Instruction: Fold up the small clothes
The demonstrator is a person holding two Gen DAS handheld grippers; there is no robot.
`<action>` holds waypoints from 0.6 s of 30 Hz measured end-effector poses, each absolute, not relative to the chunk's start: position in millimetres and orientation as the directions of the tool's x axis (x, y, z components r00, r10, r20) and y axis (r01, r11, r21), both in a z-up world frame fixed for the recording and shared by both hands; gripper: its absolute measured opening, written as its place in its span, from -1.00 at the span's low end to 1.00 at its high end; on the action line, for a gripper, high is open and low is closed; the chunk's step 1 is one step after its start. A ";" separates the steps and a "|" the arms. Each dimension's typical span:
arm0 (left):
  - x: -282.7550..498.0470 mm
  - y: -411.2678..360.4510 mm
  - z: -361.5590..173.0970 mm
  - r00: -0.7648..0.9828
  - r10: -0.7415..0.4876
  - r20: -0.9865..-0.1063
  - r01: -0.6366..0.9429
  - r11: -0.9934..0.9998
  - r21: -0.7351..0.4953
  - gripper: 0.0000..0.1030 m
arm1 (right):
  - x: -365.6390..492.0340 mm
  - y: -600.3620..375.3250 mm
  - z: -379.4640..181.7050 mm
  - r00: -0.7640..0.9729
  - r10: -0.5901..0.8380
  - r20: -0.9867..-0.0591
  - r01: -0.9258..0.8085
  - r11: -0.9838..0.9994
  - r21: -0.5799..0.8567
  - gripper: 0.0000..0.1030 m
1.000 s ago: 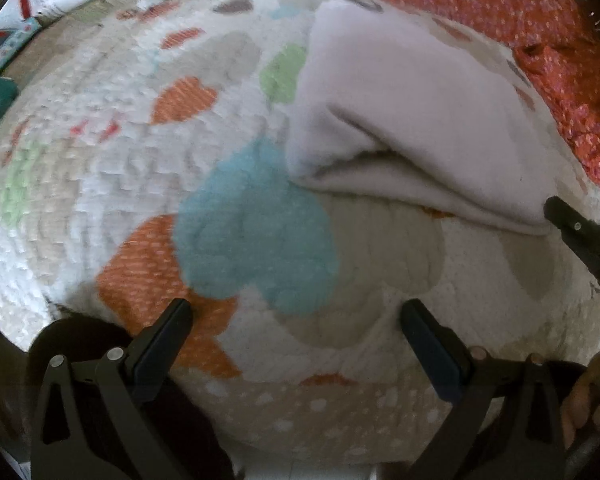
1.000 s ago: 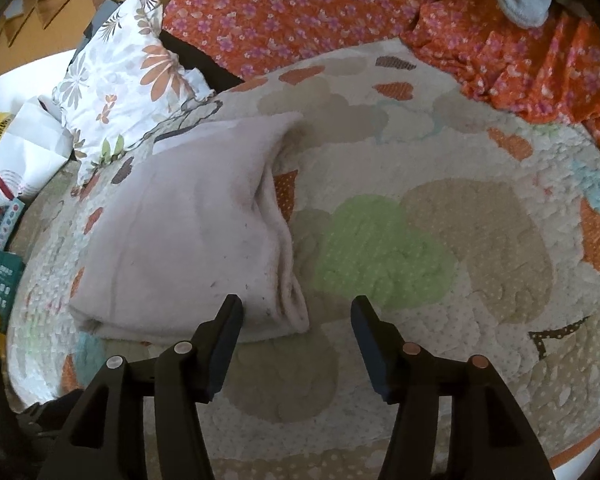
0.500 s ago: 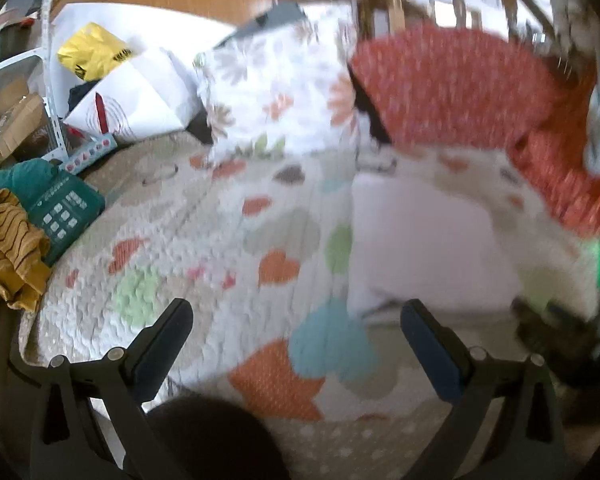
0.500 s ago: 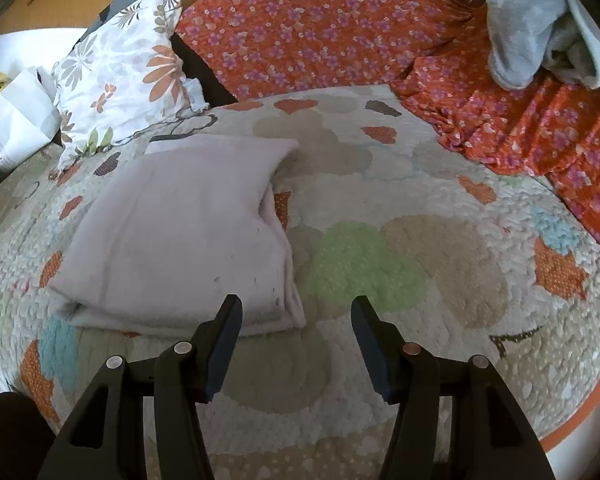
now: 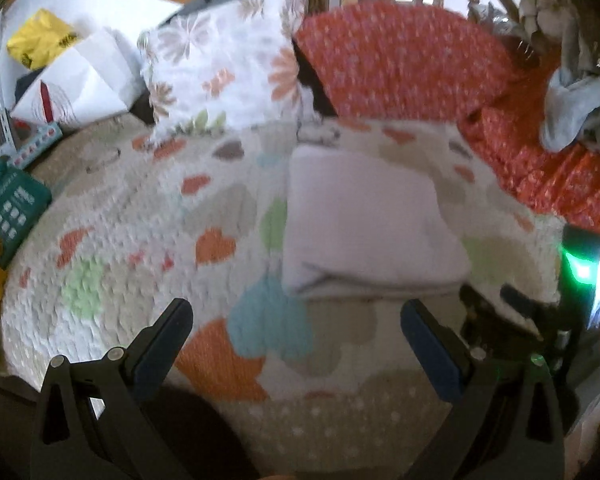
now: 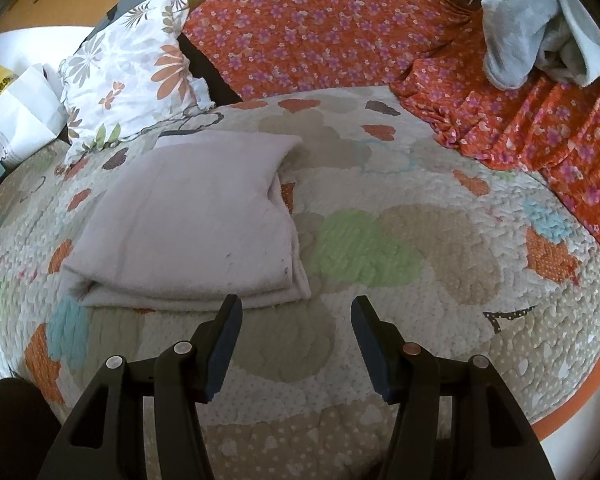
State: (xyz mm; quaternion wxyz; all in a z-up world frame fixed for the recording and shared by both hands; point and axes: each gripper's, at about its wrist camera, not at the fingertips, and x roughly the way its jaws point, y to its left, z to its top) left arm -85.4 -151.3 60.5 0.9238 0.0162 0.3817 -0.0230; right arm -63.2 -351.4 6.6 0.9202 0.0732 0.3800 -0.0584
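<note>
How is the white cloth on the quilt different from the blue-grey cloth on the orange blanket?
The white cloth is folded flat in neat layers; the blue-grey cloth is a crumpled heap. The white one lies near both tools, the blue-grey one far back. Both look soft, and no tool touches either.

Pale pink folded cloth [image 6: 188, 216]; heart-patterned cream quilt [image 6: 400, 208]; orange floral bedspread [image 6: 320, 28]; white flowered pillow [image 6: 128, 76].

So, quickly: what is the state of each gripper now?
Left gripper: open, holding nothing.
Right gripper: open, holding nothing.
</note>
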 end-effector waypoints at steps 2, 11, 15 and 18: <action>-84.6 -150.2 56.0 0.688 -0.013 -0.726 0.035 0.999 0.015 1.00 | -64.0 -348.3 6.4 0.706 -0.054 -0.706 0.156 0.985 0.080 0.20; -86.5 -150.8 46.1 0.641 -0.021 -0.767 0.034 0.999 0.001 1.00 | -65.0 -340.9 4.9 0.705 -0.056 -0.707 0.127 0.991 0.048 0.24; -84.3 -147.4 41.3 0.619 -0.038 -0.784 0.034 0.999 -0.022 1.00 | -65.0 -339.2 3.9 0.702 -0.056 -0.710 0.121 0.992 0.042 0.25; -82.6 -145.2 37.5 0.605 -0.043 -0.795 0.027 0.999 -0.033 1.00 | -65.2 -338.5 3.5 0.702 -0.057 -0.710 0.120 0.992 0.039 0.26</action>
